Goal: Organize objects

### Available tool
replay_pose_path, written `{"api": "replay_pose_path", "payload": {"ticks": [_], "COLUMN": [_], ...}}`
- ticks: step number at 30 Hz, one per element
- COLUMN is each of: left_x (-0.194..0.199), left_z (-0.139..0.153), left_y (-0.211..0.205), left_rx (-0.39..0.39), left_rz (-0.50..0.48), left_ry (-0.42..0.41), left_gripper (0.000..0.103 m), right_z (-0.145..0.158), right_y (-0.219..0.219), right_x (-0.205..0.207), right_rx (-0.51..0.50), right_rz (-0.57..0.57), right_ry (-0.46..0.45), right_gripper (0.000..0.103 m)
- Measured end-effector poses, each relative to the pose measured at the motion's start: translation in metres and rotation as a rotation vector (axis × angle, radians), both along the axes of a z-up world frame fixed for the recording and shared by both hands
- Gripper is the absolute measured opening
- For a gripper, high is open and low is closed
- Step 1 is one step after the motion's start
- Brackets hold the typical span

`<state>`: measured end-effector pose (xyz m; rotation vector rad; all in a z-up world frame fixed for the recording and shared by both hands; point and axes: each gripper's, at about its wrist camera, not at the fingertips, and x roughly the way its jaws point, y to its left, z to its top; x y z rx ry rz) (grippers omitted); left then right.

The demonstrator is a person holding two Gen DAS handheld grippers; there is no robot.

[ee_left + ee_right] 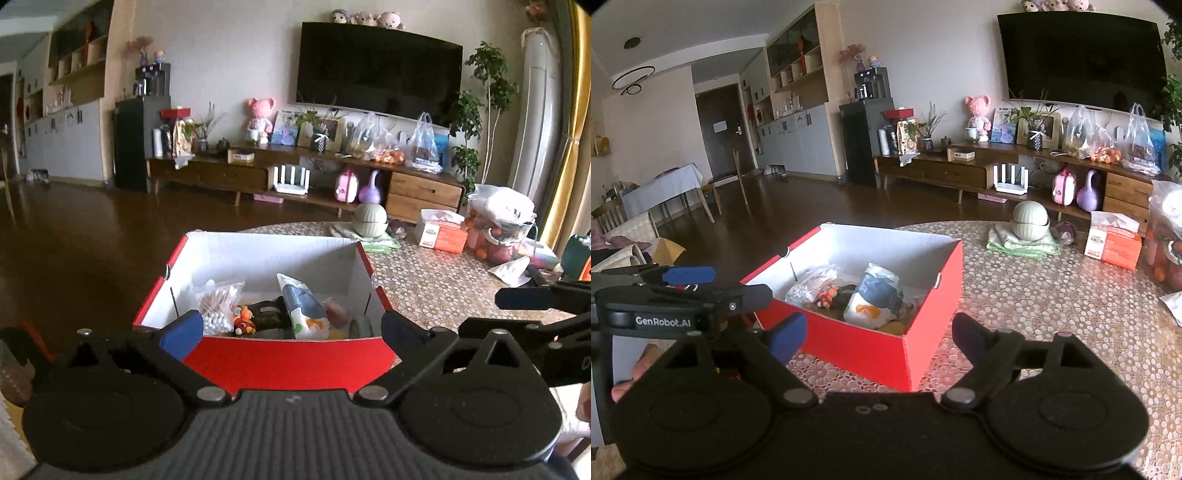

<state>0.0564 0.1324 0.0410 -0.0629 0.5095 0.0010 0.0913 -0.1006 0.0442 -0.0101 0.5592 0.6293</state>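
Red box [871, 347] on tabletop [1052, 306], long axis running away from cameras. Left gripper [291, 328] and right gripper [879, 332] fingers wide apart, empty, touching nothing.

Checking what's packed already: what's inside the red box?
In the red box: a cotton swab bag, small orange toy, white-blue pouch. Whatever lies beneath them is covered.

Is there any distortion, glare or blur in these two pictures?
Left wrist view: fisheye bends the TV and curtain edge; the box is sharp, with corners vignetted black. Right wrist view: same curving on the ceiling and TV, faint reflections on its screen; the table is evenly lit, no harsh shadows.
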Motion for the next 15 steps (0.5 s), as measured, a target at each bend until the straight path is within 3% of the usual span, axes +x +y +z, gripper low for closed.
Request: {"api": "replay_pose_path", "payload": {"ticks": [6, 15], "left_x": [-0.003, -0.004], "left_z": [-0.005, -0.012], "left_y": [-0.002, -0.012], "left_rx": [-0.02, 0.023], "left_rz": [0.007, -0.009], "left_ry": [0.008, 0.004], "left_gripper": [0.103, 0.103], "right_z": [-0.004, -0.014], "right_y": [-0.01, -0.018], "right_x": [0.001, 0.003], "right_rx": [0.012, 0.02], "right_rz": [-0.018, -0.038], "right_ry": [0.009, 0.033], "right_gripper": [0.086, 0.086]}}
